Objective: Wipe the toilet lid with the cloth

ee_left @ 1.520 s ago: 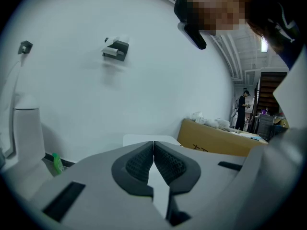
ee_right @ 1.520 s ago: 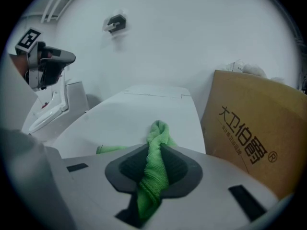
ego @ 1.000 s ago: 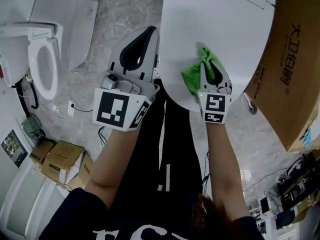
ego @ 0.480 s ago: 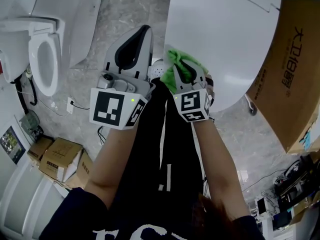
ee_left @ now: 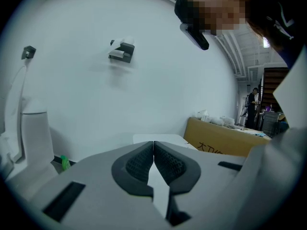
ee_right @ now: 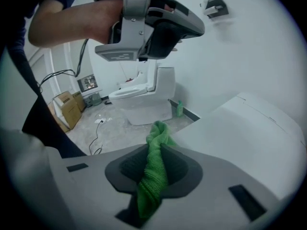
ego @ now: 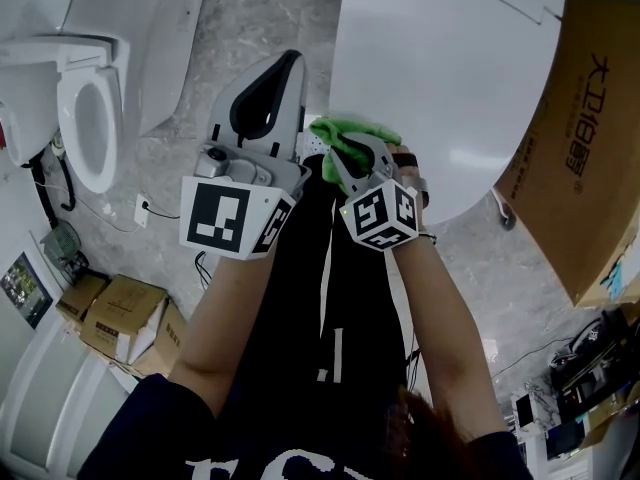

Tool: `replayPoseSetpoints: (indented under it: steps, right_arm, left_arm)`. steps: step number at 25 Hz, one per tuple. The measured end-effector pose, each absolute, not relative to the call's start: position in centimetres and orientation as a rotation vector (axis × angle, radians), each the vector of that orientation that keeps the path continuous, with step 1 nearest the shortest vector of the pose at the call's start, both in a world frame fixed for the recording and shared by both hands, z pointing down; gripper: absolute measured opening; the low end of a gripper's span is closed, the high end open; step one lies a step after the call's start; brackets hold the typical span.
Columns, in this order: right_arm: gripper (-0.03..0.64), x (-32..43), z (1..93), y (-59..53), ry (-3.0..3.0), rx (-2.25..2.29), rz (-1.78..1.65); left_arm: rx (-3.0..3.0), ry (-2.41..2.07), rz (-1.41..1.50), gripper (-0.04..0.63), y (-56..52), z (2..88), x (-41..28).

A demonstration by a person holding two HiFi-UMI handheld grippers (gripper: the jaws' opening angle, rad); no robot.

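Head view: right hand-held gripper (ego: pixel 347 156) is clamped on a green cloth (ego: pixel 352 134), bunched at the near left edge of the white toilet lid (ego: pixel 450 68); can't tell if the cloth touches the lid. Left hand-held gripper (ego: pixel 288 63) is held just left of the lid over the grey floor (ego: pixel 250 13), jaws together, carrying nothing. A second toilet (ego: pixel 85 118) with its seat showing sits far left. A cardboard box (ego: pixel 590 118) stands right of the lid, small boxes (ego: pixel 120 323) at lower left.

Left gripper view: both jaws meet, pads touching, nothing between them. It looks at a white wall with a small wall fixture (ee_left: pixel 121 51); the box and a bit of the lid show beyond the jaws.

Right gripper view: jaws pinch the cloth, a twisted end sticking up past the tips, the rest hanging down between the pads. The lid spreads out to the right, the other hand-held gripper is up top, the second toilet behind
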State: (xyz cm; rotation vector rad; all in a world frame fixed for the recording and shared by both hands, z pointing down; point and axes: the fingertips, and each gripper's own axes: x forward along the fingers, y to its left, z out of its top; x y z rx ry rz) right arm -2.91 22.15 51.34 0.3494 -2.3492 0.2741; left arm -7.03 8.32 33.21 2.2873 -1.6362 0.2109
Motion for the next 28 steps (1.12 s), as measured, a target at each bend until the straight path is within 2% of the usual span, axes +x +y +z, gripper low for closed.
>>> replayPoseSetpoints:
  steps: [8, 28]
  right_arm:
    - [0.083, 1.1, 51.4, 24.2, -2.356, 0.317, 0.221]
    - [0.083, 20.3, 51.6, 20.2, -2.14, 1.02, 0.43]
  left_arm:
    - [2.316, -1.595, 0.224, 0.021, 7.6, 33.3, -6.0]
    - [2.402, -1.483, 0.246, 0.021, 8.1, 32.9, -2.3]
